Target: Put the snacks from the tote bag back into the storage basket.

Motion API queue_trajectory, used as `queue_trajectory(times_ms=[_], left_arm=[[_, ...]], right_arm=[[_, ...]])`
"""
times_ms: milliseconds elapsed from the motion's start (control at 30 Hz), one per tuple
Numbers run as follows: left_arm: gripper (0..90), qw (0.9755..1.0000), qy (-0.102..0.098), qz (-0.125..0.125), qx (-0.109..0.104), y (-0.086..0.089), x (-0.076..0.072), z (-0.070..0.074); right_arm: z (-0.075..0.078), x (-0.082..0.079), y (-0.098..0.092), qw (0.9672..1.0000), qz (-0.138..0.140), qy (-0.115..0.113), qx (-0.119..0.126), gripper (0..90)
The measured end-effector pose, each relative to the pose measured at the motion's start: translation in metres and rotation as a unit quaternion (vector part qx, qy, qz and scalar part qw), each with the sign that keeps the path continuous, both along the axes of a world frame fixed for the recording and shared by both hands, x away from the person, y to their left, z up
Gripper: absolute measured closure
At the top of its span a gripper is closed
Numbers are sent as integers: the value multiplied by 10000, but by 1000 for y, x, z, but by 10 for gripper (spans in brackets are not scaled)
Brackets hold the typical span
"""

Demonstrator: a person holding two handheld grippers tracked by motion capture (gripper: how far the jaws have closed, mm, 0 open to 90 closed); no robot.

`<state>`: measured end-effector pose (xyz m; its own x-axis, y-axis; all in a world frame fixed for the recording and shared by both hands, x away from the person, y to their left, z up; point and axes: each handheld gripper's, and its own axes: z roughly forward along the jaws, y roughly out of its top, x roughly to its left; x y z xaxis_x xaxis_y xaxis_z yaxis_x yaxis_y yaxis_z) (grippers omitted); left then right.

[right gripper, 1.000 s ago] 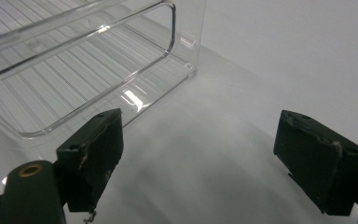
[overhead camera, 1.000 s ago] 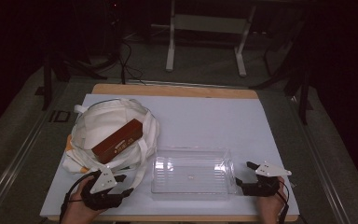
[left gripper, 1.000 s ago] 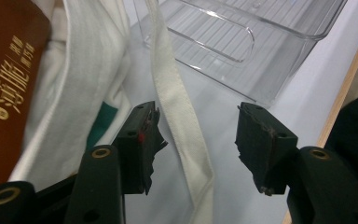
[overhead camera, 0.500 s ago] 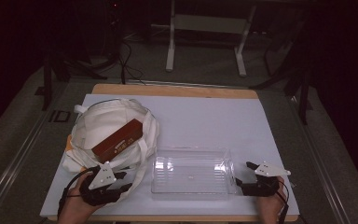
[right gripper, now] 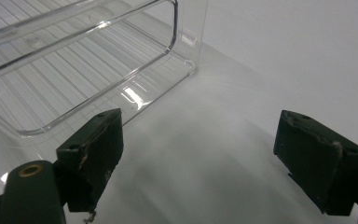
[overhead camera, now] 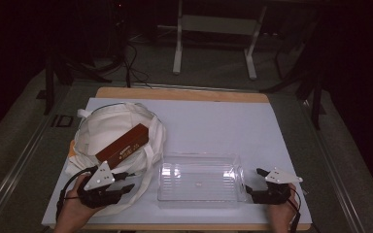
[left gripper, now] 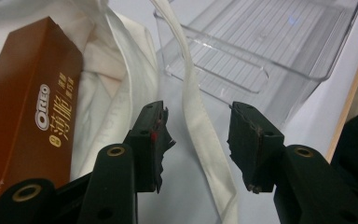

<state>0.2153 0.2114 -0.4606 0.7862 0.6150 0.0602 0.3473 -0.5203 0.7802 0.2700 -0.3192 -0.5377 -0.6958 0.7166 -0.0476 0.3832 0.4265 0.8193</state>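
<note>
Left gripper (left gripper: 196, 140): jaws partly apart, white strap (left gripper: 193, 107) of the tote bag (overhead camera: 108, 127) running between them; pads not pressing it, nothing gripped. Strap looks soft, limp, light; best pinched flat across its width. Brown Oreo box (overhead camera: 122, 144) lies inside the bag, stiff, light. Right gripper (right gripper: 198, 154) wide open, empty, beside clear tray (overhead camera: 198, 177).
</note>
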Motion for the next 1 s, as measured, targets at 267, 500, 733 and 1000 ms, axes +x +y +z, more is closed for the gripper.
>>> queue_trajectory(times_ms=[267,500,733,1000], left_arm=[[543,10000,34,29,44,5,8,5],[501,9998,46,132,109,11,17,9],[467,9995,65,280,118,17,24,9],[442,9989,78,443,114,25,31,9]], right_arm=[[0,0,0,10000,-3,18,1,157],[0,0,0,10000,-2,20,3,157],[0,0,0,10000,-5,22,5,157],[0,0,0,10000,-1,18,-3,157]])
